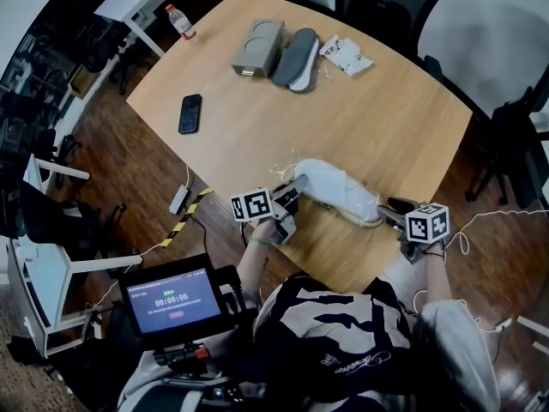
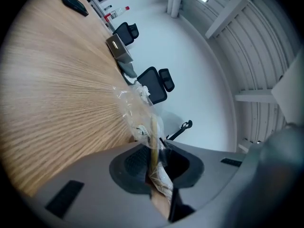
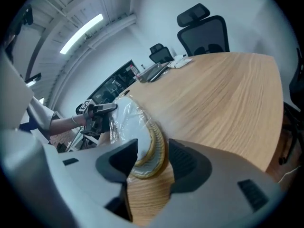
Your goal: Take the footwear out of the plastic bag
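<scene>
Now | left gripper (image 2: 156, 161) pinches crinkly plastic bag (image 2: 133, 106) | right gripper (image 3: 151, 158) wide round tan-rimmed slipper (image 3: 154, 140), probably not touching

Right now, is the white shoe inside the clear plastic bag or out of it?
Inside. The clear plastic bag covers the white shoe, and the left gripper pinches the bag.

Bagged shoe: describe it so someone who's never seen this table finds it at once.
Start at the wooden table, at its near edge by the person. Between the left gripper and the right gripper lies a white shoe in a clear plastic bag. The other shoe, at the far end beside a grey box, is grey and unbagged.
</scene>
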Motion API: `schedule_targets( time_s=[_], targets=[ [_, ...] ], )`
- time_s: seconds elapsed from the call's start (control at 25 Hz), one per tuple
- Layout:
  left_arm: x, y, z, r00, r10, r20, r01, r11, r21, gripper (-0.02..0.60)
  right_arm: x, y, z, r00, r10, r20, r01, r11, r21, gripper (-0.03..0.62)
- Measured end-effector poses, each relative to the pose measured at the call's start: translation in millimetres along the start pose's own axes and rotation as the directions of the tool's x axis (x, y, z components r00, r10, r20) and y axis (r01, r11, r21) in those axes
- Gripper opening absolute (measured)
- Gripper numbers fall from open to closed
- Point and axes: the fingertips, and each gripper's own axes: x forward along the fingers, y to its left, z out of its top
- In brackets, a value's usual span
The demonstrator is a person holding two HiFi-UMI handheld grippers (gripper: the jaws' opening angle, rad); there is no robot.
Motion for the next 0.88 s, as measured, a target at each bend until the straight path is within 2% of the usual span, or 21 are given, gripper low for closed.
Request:
schedule_targets(
  time_s=[0.12, 0.24, 0.36, 0.44, 0.6, 0.72, 0.8, 0.88],
  targets=[
    [1.1, 1.0, 0.0, 1.0, -0.003, 0.002, 0.003, 1.0, 0.005, 0.055, 8.7, -0.9, -7.1, 0.997, 0.008, -0.077, -0.01, 0.999, -0.03, 0.215],
    [0.9, 1.1, 0.3, 1.0, -0.004, 0.002, 0.004, 1.0, 0.015, 0.055, 11.7, -0.9, -5.0, 0.996, 0.025, -0.082, -0.025, 1.0, -0.007, 0.215],
    [0.3, 0.1, 0.4, 1.0, -0.003, 0.011, 0.003, 1.0, 0.009, 0.055, 16.3, 6.5, -6.2, 0.991, 0.083, -0.104, -0.079, 0.996, 0.046, 0.18],
    [0.2, 0.6, 0.9, 0.999, 0.003, 0.035, -0.003, 1.0, -0.01, 0.055, 17.5, 9.2, -8.4, 0.988, 0.096, -0.12, -0.091, 0.995, 0.046, 0.153],
    [-3.5, 0.4, 4.8, 0.996, -0.004, 0.091, 0.006, 1.0, -0.029, 0.057, 12.6, 16.3, -4.2, 0.992, 0.126, -0.01, -0.124, 0.985, 0.12, 0.095],
    [-8.3, -4.1, 4.4, 0.996, -0.02, 0.083, 0.016, 0.999, 0.044, 0.057, 2.5, 22.4, -5.1, 0.992, 0.119, 0.051, -0.125, 0.982, 0.14, 0.081],
    [-14.0, -1.2, 6.3, 0.997, 0.016, 0.08, -0.026, 0.993, 0.117, 0.058, -7.1, 23.6, -5.7, 0.992, 0.108, 0.067, -0.116, 0.985, 0.125, 0.074],
    [-22.5, 5.7, 14.6, 0.991, 0.066, 0.12, -0.084, 0.985, 0.15, 0.058, -19.0, 20.3, -8.4, 0.994, 0.09, 0.069, -0.097, 0.989, 0.111, 0.07]
  ],
)
